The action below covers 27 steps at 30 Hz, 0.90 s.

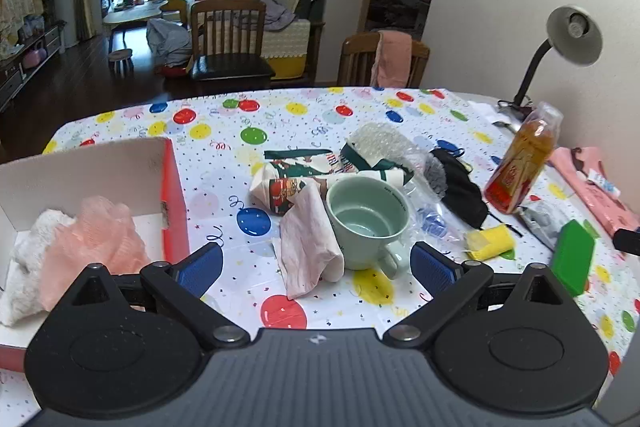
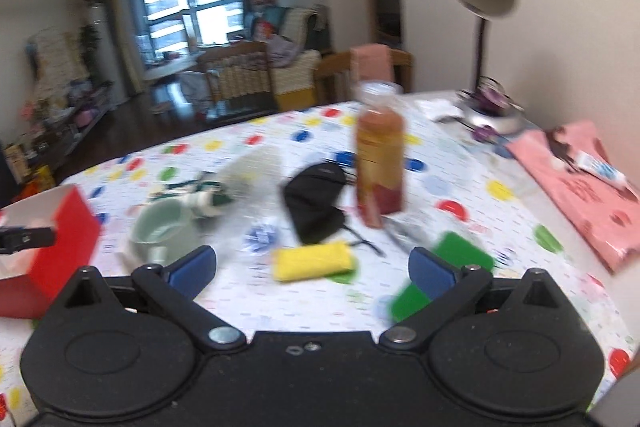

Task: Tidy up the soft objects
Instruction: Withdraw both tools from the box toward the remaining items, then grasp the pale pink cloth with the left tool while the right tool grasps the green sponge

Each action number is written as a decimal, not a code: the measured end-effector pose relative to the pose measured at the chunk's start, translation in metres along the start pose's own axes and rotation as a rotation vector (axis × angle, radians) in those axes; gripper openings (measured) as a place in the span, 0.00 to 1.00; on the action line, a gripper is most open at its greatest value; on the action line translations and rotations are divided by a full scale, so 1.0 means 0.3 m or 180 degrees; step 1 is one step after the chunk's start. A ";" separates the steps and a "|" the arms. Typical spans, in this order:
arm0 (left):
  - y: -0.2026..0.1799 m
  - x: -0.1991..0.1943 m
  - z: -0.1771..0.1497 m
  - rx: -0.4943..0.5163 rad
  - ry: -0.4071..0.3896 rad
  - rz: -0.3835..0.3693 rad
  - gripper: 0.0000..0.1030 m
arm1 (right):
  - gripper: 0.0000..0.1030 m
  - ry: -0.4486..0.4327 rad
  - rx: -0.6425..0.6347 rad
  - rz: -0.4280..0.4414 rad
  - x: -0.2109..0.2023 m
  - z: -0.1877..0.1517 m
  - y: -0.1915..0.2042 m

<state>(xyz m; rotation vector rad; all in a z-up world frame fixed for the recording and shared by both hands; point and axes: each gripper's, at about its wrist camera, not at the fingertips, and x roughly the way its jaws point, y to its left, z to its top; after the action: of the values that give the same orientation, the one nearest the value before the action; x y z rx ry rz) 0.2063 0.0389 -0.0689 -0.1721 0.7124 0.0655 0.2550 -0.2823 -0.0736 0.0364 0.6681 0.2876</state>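
Observation:
A red box point(image 1: 174, 203) at the left holds a peach mesh puff point(image 1: 96, 239) and a white fluffy cloth point(image 1: 24, 267). My left gripper point(image 1: 316, 267) is open and empty, just in front of a pale pink cloth point(image 1: 308, 247) that leans on a green mug point(image 1: 366, 223). Christmas-print socks point(image 1: 304, 175) lie behind it. A black mask point(image 1: 460, 191) and a yellow sponge point(image 1: 490, 241) lie to the right. My right gripper point(image 2: 312, 271) is open and empty, hovering just before the yellow sponge point(image 2: 312, 261). The black mask point(image 2: 316, 203) is beyond it. The right view is blurred.
A tea bottle point(image 2: 380, 163) stands behind the sponge. A green block point(image 2: 436, 275) lies by the right finger. Bubble wrap point(image 1: 384, 143), a desk lamp point(image 1: 572, 39), a pink packet point(image 2: 584, 187) and chairs point(image 1: 228, 39) beyond the far edge are also here. The red box point(image 2: 60, 243) is at left.

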 end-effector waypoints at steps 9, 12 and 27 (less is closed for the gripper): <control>-0.055 0.167 -0.035 -0.0058 0.0109 0.0215 0.98 | 1.00 0.0210 0.0337 -0.0496 0.138 -0.039 -0.182; -0.063 0.214 -0.047 -0.0091 0.0137 0.0292 0.98 | 1.00 0.0304 0.0459 -0.0549 0.174 -0.045 -0.211; -0.069 0.377 -0.104 -0.0012 0.0248 0.0654 0.98 | 1.00 0.0664 0.0878 -0.0646 0.322 -0.060 -0.305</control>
<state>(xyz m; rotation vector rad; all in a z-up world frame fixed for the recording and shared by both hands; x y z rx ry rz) 0.2741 0.0131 -0.1633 -0.1049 0.8060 0.2574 0.3390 -0.3448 -0.1577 0.2033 0.9084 0.0015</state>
